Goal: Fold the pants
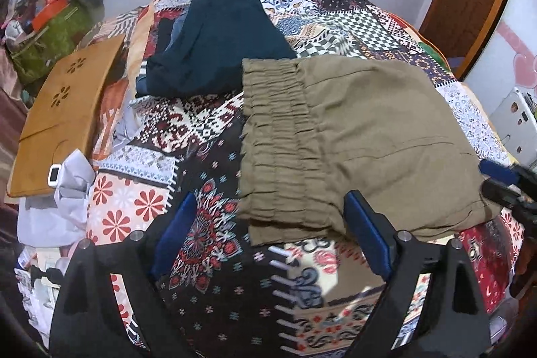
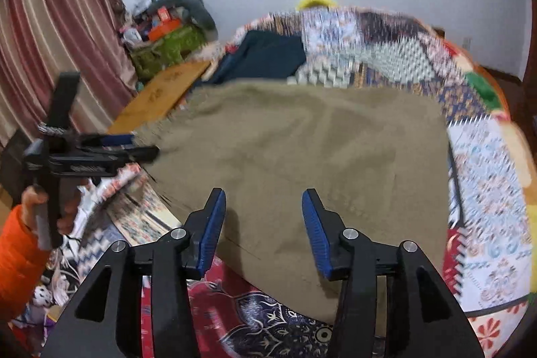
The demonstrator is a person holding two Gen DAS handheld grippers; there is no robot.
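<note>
On the blurred quilt (image 2: 486,176), both the left gripper (image 1: 268,217) and right gripper (image 2: 263,207) gape over olive pants (image 1: 352,130).

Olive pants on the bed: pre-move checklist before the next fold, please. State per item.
1. Left gripper free of cloth: ok. It stands wide open over the quilt; only its right pad overlaps the hem edge.
2. Right gripper released: ok. Open, nothing pinched, above the olive pants.
3. Pants lying flat in a folded stack: ok. Elastic waistband squared, layers roughly aligned.
4. Navy garment apart from the pants: cannot tell. In the left wrist view its corner meets the waistband.
5. Wooden tray out of the way: ok, at the bed's edge.
6. Right wrist view sharp enough to aim: not ok, blurred.
</note>
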